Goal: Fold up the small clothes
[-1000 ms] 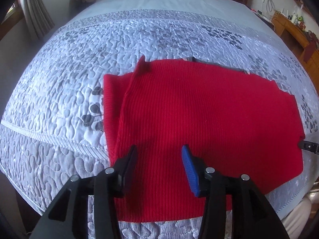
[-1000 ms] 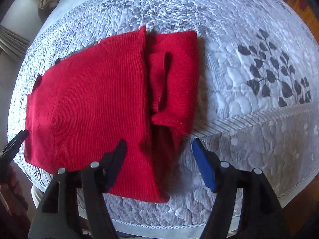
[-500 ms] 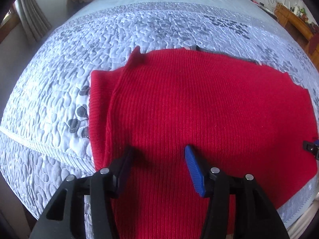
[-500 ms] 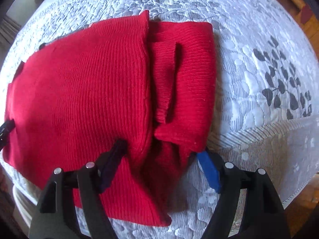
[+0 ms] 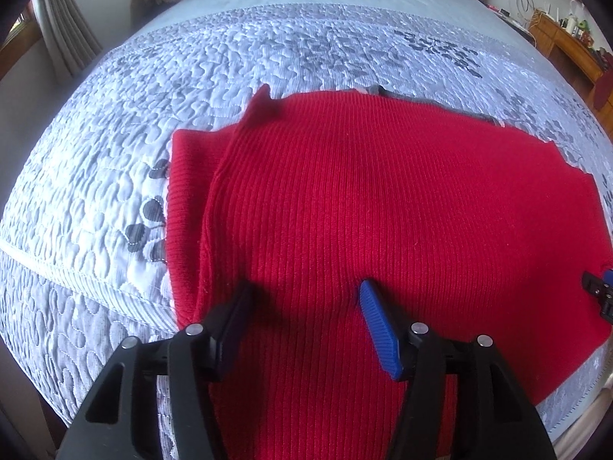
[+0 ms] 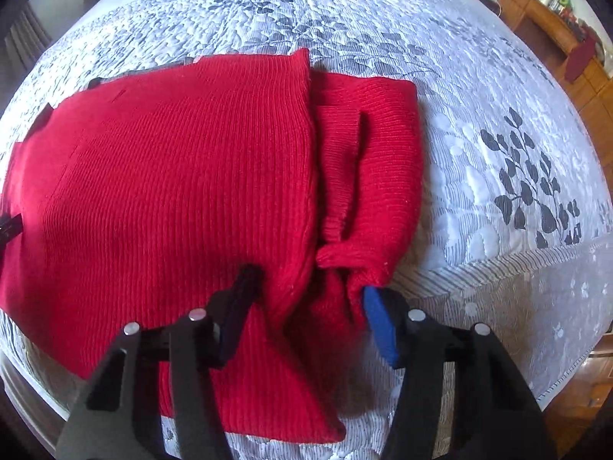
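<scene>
A red ribbed knit sweater (image 5: 383,211) lies spread flat on the bed, its sleeves folded in along both sides. My left gripper (image 5: 304,295) is open and sits low over the sweater's near left part, the fingers straddling the cloth. In the right wrist view the sweater (image 6: 191,176) fills the left and middle, with a folded sleeve (image 6: 379,161) on its right. My right gripper (image 6: 310,287) is open and straddles the bunched near end of that sleeve. The right gripper's tip also shows at the right edge of the left wrist view (image 5: 599,293).
The sweater rests on a grey-white quilted bedspread (image 5: 191,76) with dark leaf prints (image 6: 532,188). The bed's near edge runs just under both grippers. A wooden cabinet (image 6: 544,11) with small items stands at the far right. Curtains (image 5: 65,34) hang at the far left.
Both grippers have moved forward and down onto the sweater, which now looks larger. Both stay open. The right gripper's fingers have come around the sleeve's near end.
</scene>
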The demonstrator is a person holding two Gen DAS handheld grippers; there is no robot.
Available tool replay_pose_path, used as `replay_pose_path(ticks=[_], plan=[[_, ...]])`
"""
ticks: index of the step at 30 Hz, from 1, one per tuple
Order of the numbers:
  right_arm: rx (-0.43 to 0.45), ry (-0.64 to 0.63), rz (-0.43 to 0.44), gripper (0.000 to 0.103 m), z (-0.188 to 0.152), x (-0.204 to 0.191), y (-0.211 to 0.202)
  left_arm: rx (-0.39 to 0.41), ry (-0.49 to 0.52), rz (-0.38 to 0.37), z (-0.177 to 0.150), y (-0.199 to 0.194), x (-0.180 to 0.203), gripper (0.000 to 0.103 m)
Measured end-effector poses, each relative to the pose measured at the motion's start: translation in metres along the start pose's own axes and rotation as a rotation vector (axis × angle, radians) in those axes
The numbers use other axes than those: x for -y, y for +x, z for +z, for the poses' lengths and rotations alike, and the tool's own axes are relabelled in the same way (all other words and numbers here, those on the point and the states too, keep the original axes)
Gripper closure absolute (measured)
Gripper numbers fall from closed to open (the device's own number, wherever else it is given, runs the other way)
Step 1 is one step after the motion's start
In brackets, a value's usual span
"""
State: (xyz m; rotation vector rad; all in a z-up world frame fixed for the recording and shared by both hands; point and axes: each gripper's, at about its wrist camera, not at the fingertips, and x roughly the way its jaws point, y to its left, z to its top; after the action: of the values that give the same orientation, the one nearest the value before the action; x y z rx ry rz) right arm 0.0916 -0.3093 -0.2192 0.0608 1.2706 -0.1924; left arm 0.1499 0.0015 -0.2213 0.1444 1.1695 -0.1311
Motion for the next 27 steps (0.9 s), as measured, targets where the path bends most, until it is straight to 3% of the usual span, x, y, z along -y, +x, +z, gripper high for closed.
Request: replay_pose_path(ticks=[21, 27], plan=[[0.023, -0.01, -0.005, 0.053, -0.0007, 0.0014, -0.0014, 0.021, 0.008, 0.007, -0.003, 0.0023, 0.0013, 0.041], [0.017, 0.006, 0.03, 0.055, 0.0005, 0.0052, -0.0026, 0.007, 0.007, 0.004, -0.0016, 0.003, 0.001, 0.041]])
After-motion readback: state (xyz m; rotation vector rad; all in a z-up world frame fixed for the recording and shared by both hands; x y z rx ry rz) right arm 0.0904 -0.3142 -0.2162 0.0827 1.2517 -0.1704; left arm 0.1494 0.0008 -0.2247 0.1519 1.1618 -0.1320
